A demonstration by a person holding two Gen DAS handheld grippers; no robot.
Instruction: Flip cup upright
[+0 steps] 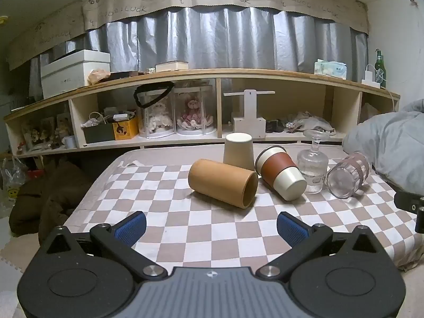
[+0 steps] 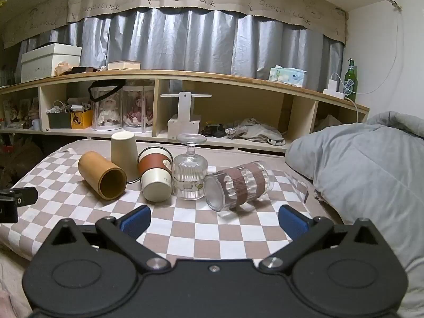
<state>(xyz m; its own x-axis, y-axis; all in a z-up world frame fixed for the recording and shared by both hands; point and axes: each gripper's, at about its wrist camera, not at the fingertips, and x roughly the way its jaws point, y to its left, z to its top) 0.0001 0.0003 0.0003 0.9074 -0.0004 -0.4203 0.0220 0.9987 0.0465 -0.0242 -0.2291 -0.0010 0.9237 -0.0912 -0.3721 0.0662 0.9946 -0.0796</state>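
Observation:
Several cups sit on a checkered cloth [image 1: 201, 228]. A tan wooden cup [image 1: 222, 182] [image 2: 102, 175] lies on its side. A beige paper cup [image 1: 238, 151] [image 2: 124, 152] stands upside down. A cream cup with a brown sleeve [image 1: 279, 172] [image 2: 155, 173] lies tilted. A ribbed glass goblet [image 1: 312, 167] [image 2: 190, 171] stands inverted. A clear glass with brown bands [image 1: 347, 175] [image 2: 237, 185] lies on its side. My left gripper [image 1: 211, 226] is open and empty, short of the wooden cup. My right gripper [image 2: 214, 220] is open and empty, just before the banded glass.
A grey duvet [image 2: 365, 175] lies to the right of the cloth. A wooden shelf unit [image 1: 220, 111] with boxes, dolls and a green bottle [image 2: 350, 80] stands behind. Dark clothing [image 1: 50, 193] lies on the floor at left. The right gripper's body shows in the left wrist view [image 1: 410, 204].

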